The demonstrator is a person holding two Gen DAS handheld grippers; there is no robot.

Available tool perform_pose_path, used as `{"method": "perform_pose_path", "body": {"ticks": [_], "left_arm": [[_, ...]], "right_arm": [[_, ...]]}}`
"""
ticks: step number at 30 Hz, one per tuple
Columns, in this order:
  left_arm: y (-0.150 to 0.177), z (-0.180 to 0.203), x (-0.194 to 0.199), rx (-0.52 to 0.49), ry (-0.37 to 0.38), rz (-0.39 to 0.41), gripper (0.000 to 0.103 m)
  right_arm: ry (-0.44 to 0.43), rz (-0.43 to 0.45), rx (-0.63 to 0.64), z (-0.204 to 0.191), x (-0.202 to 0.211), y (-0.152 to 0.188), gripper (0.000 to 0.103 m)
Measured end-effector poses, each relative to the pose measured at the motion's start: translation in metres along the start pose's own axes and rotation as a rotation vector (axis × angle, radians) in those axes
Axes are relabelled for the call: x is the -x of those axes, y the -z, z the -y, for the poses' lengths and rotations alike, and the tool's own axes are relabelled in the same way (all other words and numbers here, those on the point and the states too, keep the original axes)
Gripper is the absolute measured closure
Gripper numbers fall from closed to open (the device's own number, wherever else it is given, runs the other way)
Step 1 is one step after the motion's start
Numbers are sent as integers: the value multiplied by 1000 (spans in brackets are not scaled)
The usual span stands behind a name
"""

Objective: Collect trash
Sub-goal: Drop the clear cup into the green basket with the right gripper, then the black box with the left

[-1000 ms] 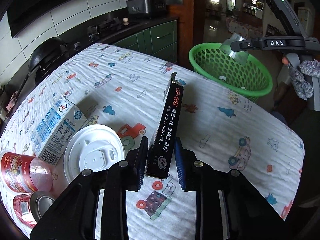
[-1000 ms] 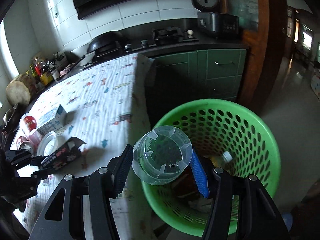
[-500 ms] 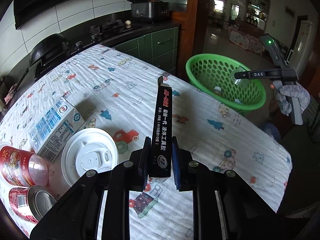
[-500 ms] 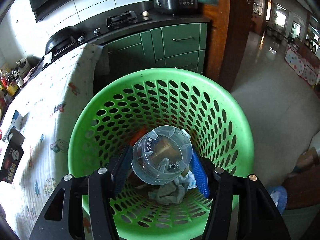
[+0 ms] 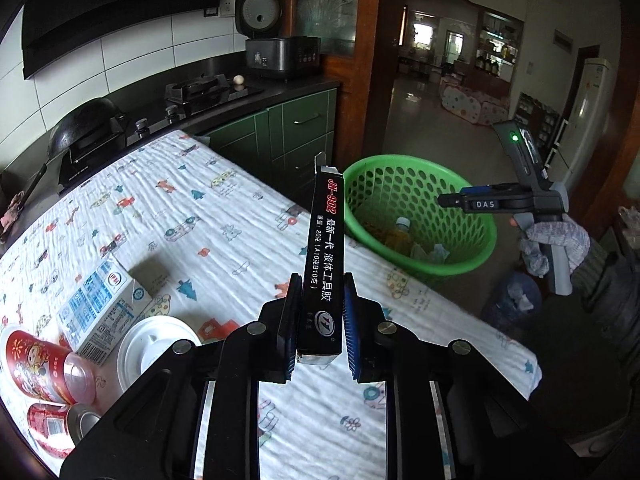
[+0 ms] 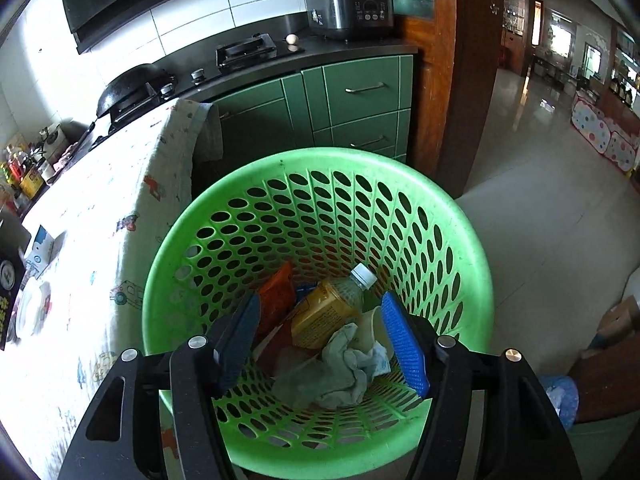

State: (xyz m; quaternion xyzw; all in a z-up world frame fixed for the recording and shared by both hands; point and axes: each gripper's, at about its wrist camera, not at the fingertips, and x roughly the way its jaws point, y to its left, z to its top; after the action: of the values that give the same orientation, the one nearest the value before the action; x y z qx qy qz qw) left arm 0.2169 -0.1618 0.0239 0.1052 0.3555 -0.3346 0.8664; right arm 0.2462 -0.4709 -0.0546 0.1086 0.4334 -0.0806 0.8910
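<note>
The left tongs (image 5: 319, 322) are clamped on the lower end of a long black glue box (image 5: 324, 264) printed with red and white lettering; the box stands nearly upright between the two pads, lifted clear of the table (image 5: 224, 216), which is covered with a white cloth printed with small cars and trees. Its open top flap points toward the green basket (image 5: 472, 258).

On the table to the left of the tongs lie a white plastic cup lid (image 5: 154, 350), a blue-and-white milk carton (image 5: 102, 306) just behind it, and two red cans (image 5: 42, 364) on their sides near the table's edge.

The green perforated basket (image 6: 460, 240) stands on the floor just beside the far edge of the table. The right tongs (image 6: 320, 338) hang spread wide over its mouth with nothing between the pads. Inside the basket are a bottle of yellow drink with a white cap (image 6: 332, 308), an orange-red wrapper (image 6: 276, 300) leaning on the wall, and crumpled pale tissue (image 6: 344, 364) in front of the bottle.

In the left wrist view the right tongs (image 5: 452, 201) show from the side, held by a gloved hand (image 5: 556, 246) above the basket's rim.
</note>
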Motion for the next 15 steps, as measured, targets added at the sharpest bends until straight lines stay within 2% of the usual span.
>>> {"method": "perform_pose_path", "body": {"ticks": [3, 7, 15], "left_arm": [[-14, 11, -8, -10, 16, 9, 84], [-34, 27, -22, -21, 47, 15, 84], [-61, 57, -63, -69, 63, -15, 84]], "right_arm": [[-8, 25, 19, -4, 11, 2, 33], [-3, 62, 54, -9, 27, 8, 30], [-21, 109, 47, -3, 55, 19, 28]]}}
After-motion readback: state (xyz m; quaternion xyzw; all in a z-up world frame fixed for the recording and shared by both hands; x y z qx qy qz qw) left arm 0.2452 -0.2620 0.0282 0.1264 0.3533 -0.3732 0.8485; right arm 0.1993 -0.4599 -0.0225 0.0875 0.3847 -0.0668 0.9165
